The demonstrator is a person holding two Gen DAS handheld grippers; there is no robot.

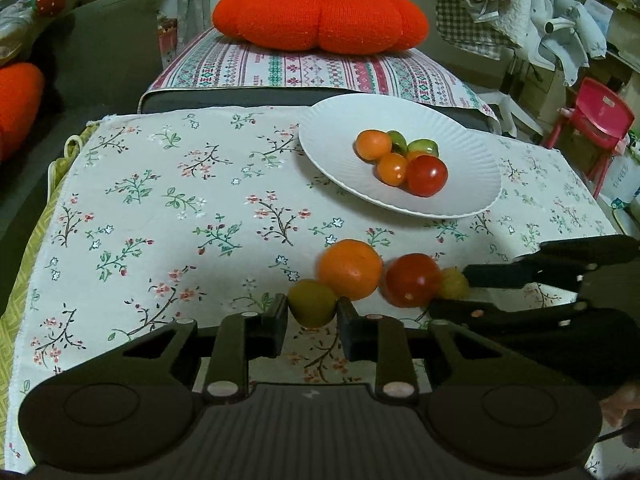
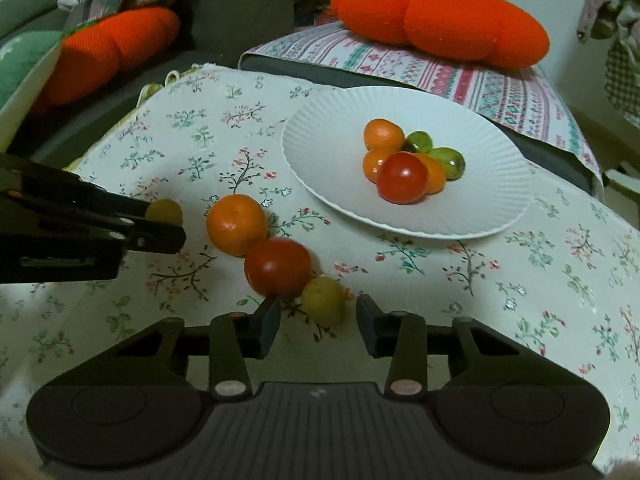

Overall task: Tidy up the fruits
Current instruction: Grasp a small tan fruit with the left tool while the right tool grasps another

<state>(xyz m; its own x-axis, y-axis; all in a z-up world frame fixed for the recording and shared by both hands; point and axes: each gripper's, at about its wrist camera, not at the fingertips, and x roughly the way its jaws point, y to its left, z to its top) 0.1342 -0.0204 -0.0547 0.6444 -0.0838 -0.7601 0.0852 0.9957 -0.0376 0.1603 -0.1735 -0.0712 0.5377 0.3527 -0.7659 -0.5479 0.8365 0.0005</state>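
Note:
A white plate (image 1: 340, 132) (image 2: 320, 128) holds several fruits: orange, green and a red one (image 1: 427, 175) (image 2: 401, 177). On the floral cloth lie an orange (image 1: 350, 269) (image 2: 236, 224), a red tomato (image 1: 412, 280) (image 2: 278, 267) and two yellow-green fruits. My left gripper (image 1: 312, 312) (image 2: 168, 222) is shut on one yellow-green fruit (image 1: 311, 303) (image 2: 163, 211). My right gripper (image 2: 318, 320) (image 1: 452, 288) is open around the other yellow-green fruit (image 2: 324, 300) (image 1: 454, 282), fingers apart from it.
A floral cloth (image 1: 160, 208) covers the table. Behind it a striped cushion (image 1: 280, 68) carries a big orange plush (image 1: 320, 16) (image 2: 440, 16). A second plush (image 2: 112, 48) lies at left. A red chair (image 1: 596, 116) stands at right.

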